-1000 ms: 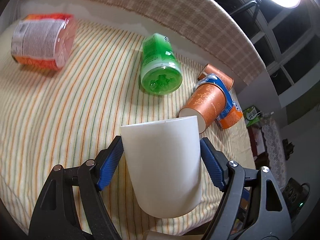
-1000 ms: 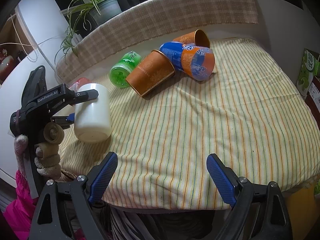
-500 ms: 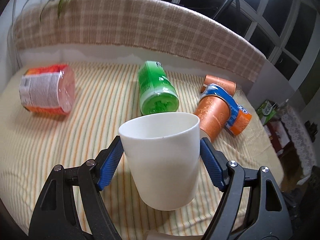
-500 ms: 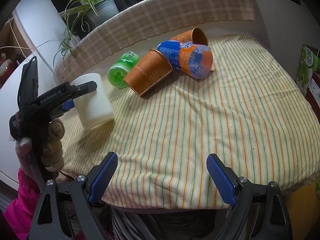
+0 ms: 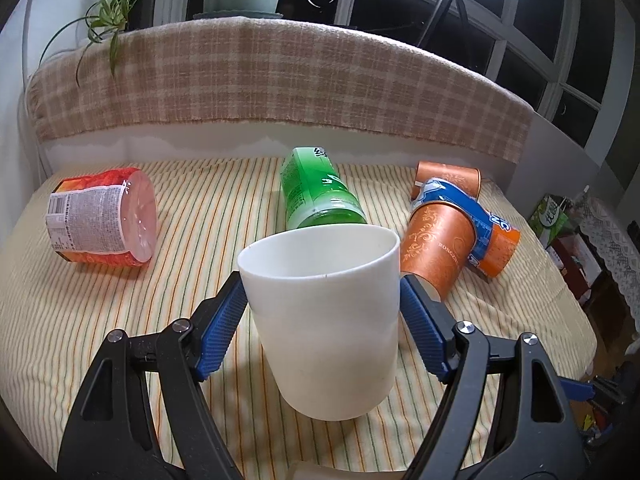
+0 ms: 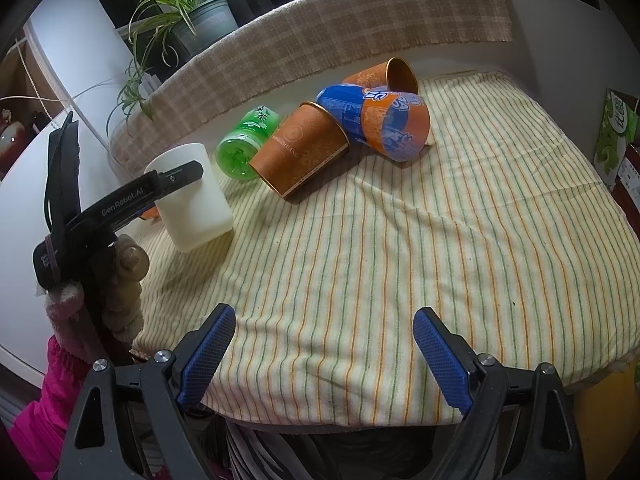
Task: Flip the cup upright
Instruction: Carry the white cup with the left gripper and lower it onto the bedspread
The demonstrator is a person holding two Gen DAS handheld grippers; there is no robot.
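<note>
A plain white cup (image 5: 326, 320) stands nearly upright, mouth up, with its base at or just above the striped cloth (image 5: 200, 208). My left gripper (image 5: 322, 300) is shut on it, a blue pad on each side of its wall. In the right wrist view the white cup (image 6: 192, 200) sits at the table's left edge with the left gripper (image 6: 176, 178) around it. My right gripper (image 6: 322, 346) is open and empty, above the near edge of the table.
Lying on their sides on the cloth: a green bottle (image 5: 316, 196), an orange paper cup (image 5: 436, 248), a blue-orange can (image 5: 476, 220), another orange cup (image 5: 448, 174) and a red-labelled tub (image 5: 104, 216). A plaid-covered ledge (image 5: 280, 88) runs behind. A potted plant (image 6: 200, 20) stands beyond.
The left gripper has turned the white cup from tilted to nearly upright and lowered it toward the cloth. The right gripper has not moved.
</note>
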